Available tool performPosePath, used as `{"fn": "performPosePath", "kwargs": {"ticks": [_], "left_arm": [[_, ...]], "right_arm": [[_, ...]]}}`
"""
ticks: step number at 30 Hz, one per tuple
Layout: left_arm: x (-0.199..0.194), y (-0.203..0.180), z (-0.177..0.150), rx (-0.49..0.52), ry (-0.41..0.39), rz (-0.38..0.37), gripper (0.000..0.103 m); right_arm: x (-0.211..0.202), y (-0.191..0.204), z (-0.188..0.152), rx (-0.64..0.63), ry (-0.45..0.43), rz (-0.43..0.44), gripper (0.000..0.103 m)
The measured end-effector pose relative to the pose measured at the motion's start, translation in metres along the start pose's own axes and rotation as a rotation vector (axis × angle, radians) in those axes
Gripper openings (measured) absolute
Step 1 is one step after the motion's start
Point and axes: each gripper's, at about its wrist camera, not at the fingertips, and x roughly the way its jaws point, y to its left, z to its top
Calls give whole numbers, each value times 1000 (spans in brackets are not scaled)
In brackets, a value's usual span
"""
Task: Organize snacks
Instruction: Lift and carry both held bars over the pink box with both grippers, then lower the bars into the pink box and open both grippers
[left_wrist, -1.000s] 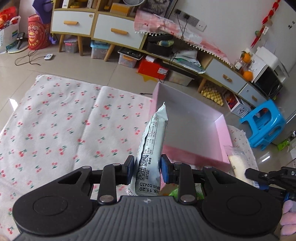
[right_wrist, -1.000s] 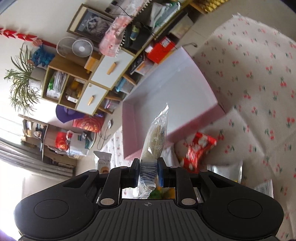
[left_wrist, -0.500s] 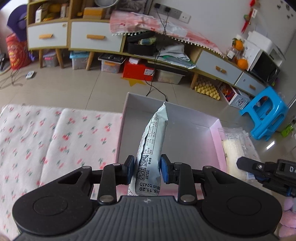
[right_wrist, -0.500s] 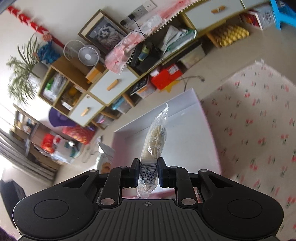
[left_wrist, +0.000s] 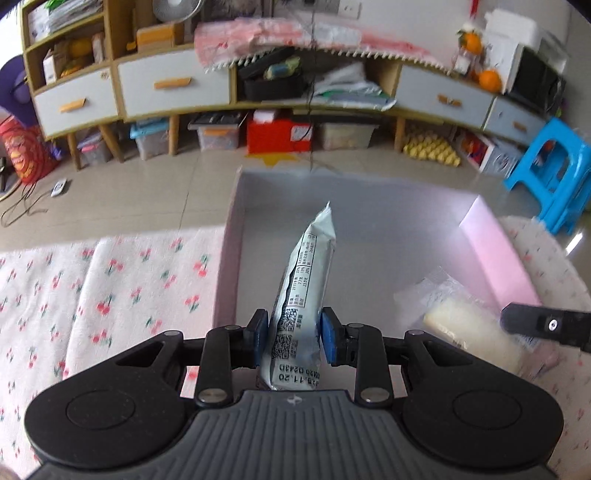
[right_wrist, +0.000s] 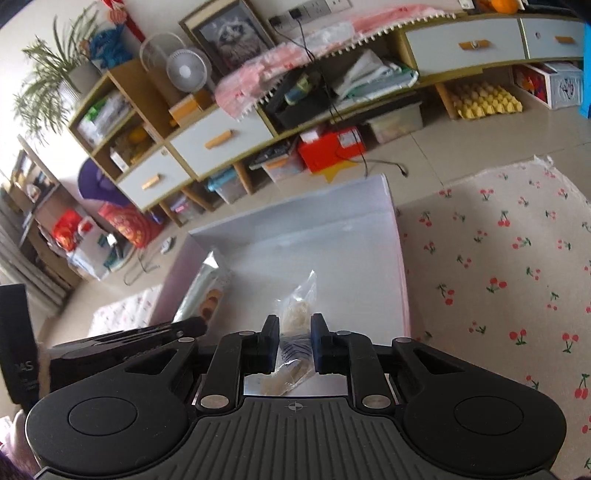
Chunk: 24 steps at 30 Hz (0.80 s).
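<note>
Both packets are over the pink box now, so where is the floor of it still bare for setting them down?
The pink box is bare across its far half and along its left wall, ahead of the grey snack packet in the left gripper. The near right corner is crowded by the clear packet at the right gripper.

Glossy foil snack pack; clear plastic bag; matt cardboard box

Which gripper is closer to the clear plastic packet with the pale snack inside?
Right. The right gripper has the clear plastic packet between its parted fingers inside the pink box. The left gripper is beside it, clamping a grey-white printed packet.
</note>
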Motion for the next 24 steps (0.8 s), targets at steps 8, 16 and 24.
{"fn": "performPosePath", "kwargs": {"ticks": [8, 16, 24], "left_arm": [[-14, 0, -4, -40, 55, 32, 28], [-18, -1, -8, -60, 121, 70, 27], [-23, -1, -8, -66, 62, 15, 54]], "right_arm": [[3, 1, -5, -9, 56, -34, 16], [0, 7, -5, -38, 62, -69, 16], [-14, 18, -6, -56, 63, -75, 25]]}}
